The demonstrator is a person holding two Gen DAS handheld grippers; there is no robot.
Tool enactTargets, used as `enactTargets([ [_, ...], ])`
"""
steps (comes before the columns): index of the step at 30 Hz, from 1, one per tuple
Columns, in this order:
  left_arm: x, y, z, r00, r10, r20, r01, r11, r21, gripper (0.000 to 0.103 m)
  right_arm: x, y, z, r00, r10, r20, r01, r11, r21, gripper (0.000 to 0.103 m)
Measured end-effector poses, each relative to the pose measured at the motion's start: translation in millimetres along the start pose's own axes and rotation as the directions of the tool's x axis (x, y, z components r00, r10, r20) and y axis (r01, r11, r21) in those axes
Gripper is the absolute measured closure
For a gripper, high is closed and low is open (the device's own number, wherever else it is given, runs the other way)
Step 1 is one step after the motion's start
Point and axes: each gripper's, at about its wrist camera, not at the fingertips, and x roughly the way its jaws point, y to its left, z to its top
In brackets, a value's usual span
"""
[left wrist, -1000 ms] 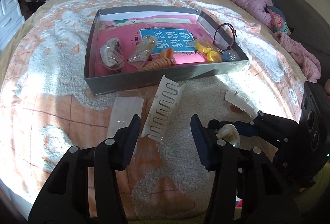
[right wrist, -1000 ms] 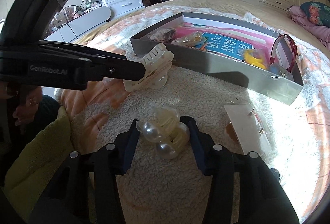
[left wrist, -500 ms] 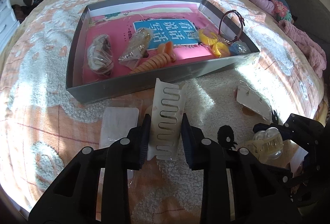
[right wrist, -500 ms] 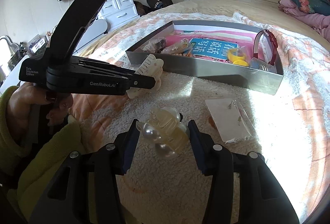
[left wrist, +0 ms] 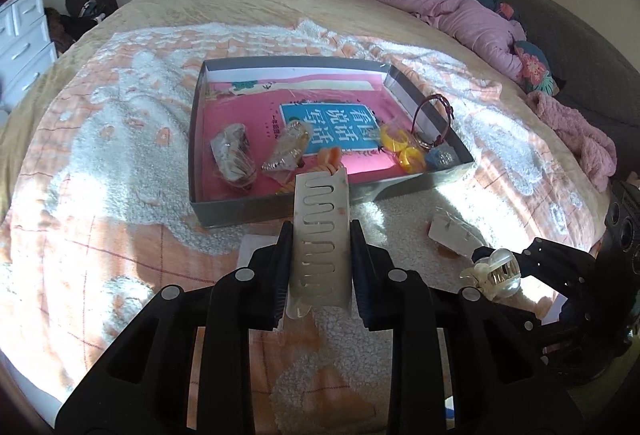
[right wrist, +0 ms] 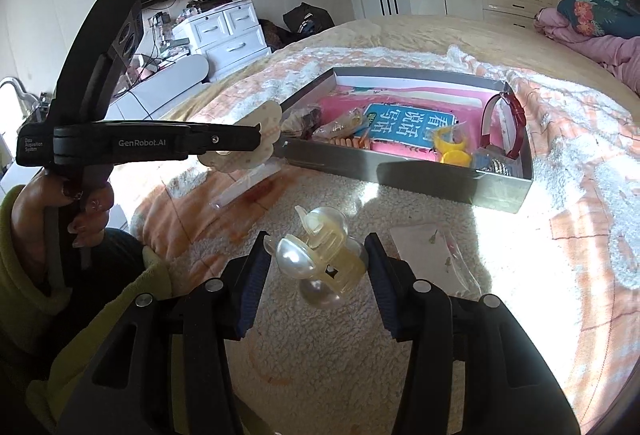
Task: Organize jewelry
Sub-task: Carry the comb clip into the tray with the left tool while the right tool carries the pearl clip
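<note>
A cream slotted hair claw (left wrist: 320, 235) stands upright between the fingers of my left gripper (left wrist: 321, 235), which is shut on it, just short of the grey tray's near wall (left wrist: 248, 209). The right wrist view shows that same left gripper (right wrist: 256, 139) holding the cream claw (right wrist: 240, 159) above the blanket, by the tray's corner (right wrist: 304, 151). My right gripper (right wrist: 318, 255) is shut on a translucent claw clip with pearls (right wrist: 320, 259). That pearl clip (left wrist: 496, 271) also shows low on the right in the left wrist view.
The tray holds a red bracelet (left wrist: 434, 119), yellow rings (left wrist: 404, 151), an orange clip (left wrist: 328, 159) and two small bags (left wrist: 234, 155) on a pink book. An earring card in plastic (right wrist: 436, 259) and a flat clear bag (right wrist: 248, 183) lie on the fleece blanket. A person's hand (right wrist: 80, 203) holds the left tool.
My left gripper has shut on the cream claw and lifted it off the blanket toward the tray. My right gripper has risen too, still holding the pearl clip.
</note>
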Motion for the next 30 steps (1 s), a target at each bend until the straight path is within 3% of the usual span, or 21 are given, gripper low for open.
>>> enactTargets([
  [16, -10.2, 15.6, 28.8, 0.997, 0.016, 0.071, -0.014, 0.999, -0.032, 0.084, -6.4, -14.4, 39.9, 0.996, -0.053, 0.073, 0.053, 0.999, -0.010, 0.056],
  [30, 16.9, 14.2, 60.7, 0.997, 0.011, 0.070, -0.009, 0.999, -0.031, 0.084, 6.9, -41.8, 70.5, 0.988, -0.114, 0.104, 0.115, 0.993, 0.005, 0.056],
])
